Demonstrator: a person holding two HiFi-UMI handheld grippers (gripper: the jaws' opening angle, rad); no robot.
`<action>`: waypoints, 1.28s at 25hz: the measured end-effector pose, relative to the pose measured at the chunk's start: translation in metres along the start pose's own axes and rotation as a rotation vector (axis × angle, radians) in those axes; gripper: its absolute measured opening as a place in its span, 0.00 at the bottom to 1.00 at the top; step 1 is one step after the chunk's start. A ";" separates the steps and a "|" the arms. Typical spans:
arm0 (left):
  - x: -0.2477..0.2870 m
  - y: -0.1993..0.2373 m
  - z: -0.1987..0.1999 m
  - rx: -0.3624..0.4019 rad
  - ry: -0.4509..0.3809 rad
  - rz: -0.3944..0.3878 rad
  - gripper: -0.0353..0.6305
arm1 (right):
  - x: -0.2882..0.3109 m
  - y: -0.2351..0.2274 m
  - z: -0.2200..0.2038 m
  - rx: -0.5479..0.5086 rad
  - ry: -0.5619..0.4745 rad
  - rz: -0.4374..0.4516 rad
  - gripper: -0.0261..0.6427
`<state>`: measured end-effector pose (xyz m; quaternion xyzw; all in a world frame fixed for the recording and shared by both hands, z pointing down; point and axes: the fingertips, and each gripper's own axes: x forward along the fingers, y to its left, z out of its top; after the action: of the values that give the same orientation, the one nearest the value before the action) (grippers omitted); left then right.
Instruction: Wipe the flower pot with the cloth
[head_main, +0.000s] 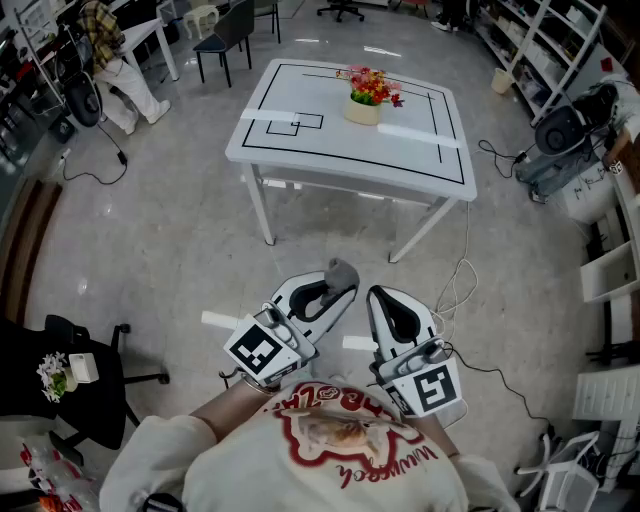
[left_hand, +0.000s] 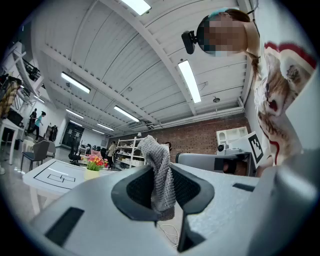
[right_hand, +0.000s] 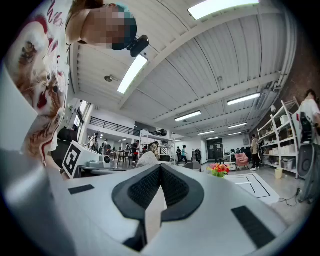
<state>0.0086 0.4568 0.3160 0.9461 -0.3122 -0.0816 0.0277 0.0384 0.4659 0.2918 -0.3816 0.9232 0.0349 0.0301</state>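
Observation:
The cream flower pot (head_main: 362, 111) with red and yellow flowers stands at the far side of a white table (head_main: 300, 150) marked with black lines, well ahead of me. Both grippers are held close to my body, over the floor. My left gripper (head_main: 338, 287) is shut on a grey knitted cloth (head_main: 342, 271), which sticks up from between its jaws (left_hand: 159, 172). The pot (left_hand: 91, 173) shows small and far off at the left of the left gripper view. My right gripper (head_main: 383, 297) is shut with nothing in it, and the pot (right_hand: 218, 171) sits far beyond it (right_hand: 160, 172).
Open grey floor lies between me and the table. A white cable (head_main: 455, 290) trails on the floor by the right table leg. A black office chair (head_main: 80, 385) stands at my left. Shelving (head_main: 560, 50) and equipment line the right; a seated person (head_main: 115, 60) is at far left.

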 end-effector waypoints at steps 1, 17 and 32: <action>0.000 0.001 0.000 0.000 0.000 -0.002 0.15 | 0.000 -0.001 -0.001 0.001 0.001 -0.004 0.04; -0.008 0.023 0.000 -0.001 0.005 -0.012 0.15 | 0.021 -0.003 -0.001 0.043 -0.038 -0.037 0.04; -0.015 0.049 -0.012 -0.034 0.010 -0.035 0.15 | 0.039 -0.001 -0.019 0.074 -0.034 -0.101 0.04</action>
<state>-0.0299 0.4264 0.3351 0.9511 -0.2943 -0.0826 0.0438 0.0108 0.4358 0.3074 -0.4256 0.9028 0.0057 0.0617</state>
